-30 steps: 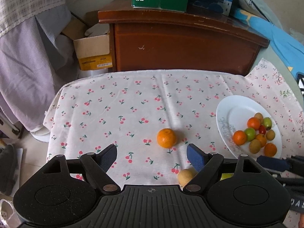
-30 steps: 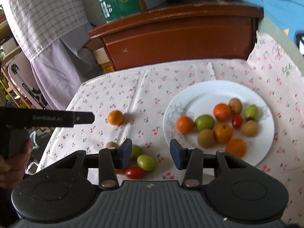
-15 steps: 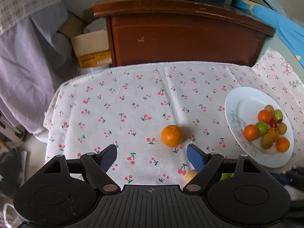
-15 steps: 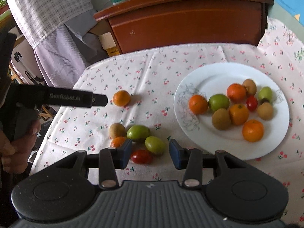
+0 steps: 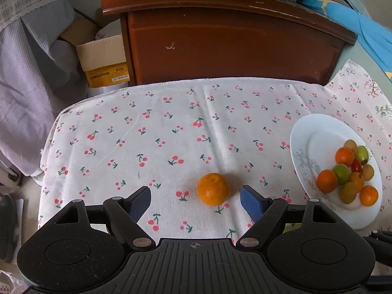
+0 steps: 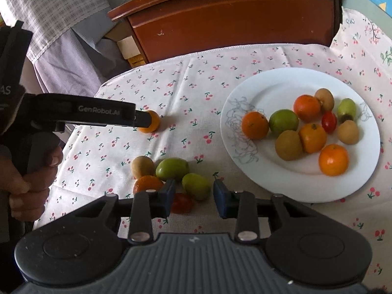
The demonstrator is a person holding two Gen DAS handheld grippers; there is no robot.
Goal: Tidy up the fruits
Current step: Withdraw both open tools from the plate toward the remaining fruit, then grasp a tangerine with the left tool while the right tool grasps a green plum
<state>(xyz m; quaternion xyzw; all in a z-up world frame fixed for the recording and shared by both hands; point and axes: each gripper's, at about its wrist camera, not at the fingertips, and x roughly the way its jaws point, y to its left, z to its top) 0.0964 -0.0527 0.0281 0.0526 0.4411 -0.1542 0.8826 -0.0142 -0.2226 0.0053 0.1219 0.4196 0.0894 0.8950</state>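
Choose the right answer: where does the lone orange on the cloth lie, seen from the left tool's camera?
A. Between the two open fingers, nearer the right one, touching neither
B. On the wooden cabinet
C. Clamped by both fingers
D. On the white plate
A: the orange lies on the cloth between the left tool's spread fingers, with bare cloth showing on both sides of it.

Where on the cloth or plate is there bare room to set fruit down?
Free: plate's near-left half; cloth between the lone orange and the wooden cabinet. Crowded: the plate's right side and the loose fruit cluster by the right gripper.
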